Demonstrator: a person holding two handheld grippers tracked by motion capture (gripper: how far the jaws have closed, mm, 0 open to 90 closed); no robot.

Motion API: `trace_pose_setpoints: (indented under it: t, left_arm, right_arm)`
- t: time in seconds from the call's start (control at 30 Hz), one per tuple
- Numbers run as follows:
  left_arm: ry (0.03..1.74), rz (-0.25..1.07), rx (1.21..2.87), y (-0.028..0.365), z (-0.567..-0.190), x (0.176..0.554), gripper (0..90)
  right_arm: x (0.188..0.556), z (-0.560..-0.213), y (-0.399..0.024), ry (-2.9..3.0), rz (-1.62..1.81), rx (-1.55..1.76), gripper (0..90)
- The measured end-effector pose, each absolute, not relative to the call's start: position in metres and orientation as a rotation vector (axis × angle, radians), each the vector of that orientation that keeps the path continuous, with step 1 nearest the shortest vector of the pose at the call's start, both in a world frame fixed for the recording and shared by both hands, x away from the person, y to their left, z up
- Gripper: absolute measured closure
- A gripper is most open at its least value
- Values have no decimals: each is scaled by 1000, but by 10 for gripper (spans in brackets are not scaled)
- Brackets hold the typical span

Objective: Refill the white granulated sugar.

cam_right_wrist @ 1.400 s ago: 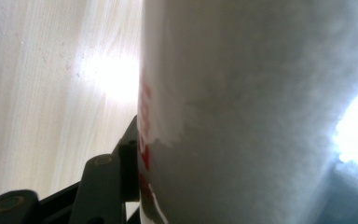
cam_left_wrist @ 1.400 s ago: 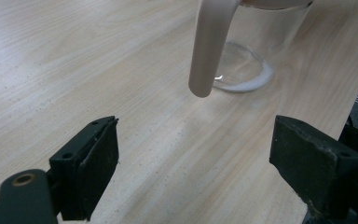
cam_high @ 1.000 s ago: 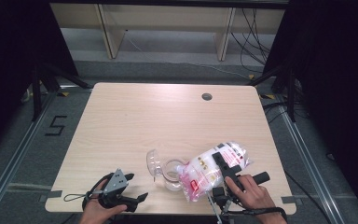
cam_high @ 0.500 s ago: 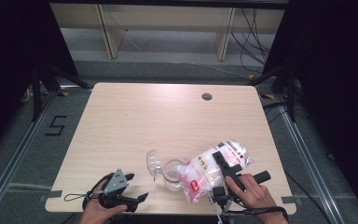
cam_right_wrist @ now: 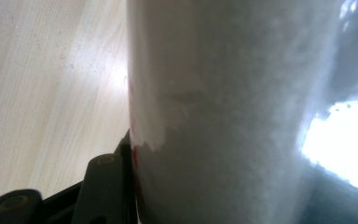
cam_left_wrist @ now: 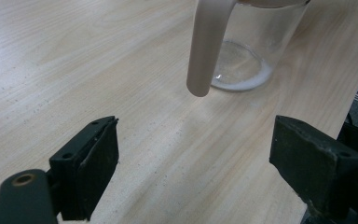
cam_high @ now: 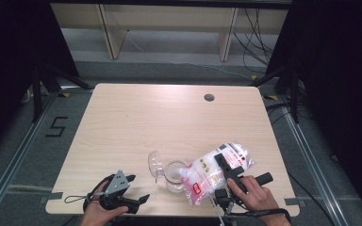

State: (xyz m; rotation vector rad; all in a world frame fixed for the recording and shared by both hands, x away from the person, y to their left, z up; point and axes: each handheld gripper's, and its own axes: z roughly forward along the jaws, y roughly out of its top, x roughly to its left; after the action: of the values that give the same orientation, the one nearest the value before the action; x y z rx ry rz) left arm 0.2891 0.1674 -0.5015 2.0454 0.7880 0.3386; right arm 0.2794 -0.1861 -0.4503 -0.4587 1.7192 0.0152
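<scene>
Right fingers (cam_high: 226, 165) pinch the white powder bag (cam_high: 212, 172) across its width, bag tilted with its long axis running from the desk's near-right area down-left, low end over the mouth of the clear pitcher (cam_high: 172, 174) by the desk's near edge. Left fingers (cam_left_wrist: 200, 177) are spread, holding nothing, near the near-left corner; pitcher handle (cam_left_wrist: 207, 46) sits just ahead of them, so the left hand is closer for steadying it.

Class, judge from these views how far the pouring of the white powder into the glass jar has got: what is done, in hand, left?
Done: the jar stands open, its lid beside it; a thin white layer lines its bottom. In hand: the right claw grips the bag, tilted toward the jar's mouth. The left claw waits open. Left: most of the filling, then probably closing the jar.
</scene>
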Motion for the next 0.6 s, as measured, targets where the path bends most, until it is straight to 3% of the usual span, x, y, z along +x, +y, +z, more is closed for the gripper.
trace_pose_setpoints:
  t: [0.6]
  left_arm:
    - [803, 339, 2041, 169, -502, 289, 152]
  right_arm:
    - [279, -450, -185, 1703, 24, -468, 502]
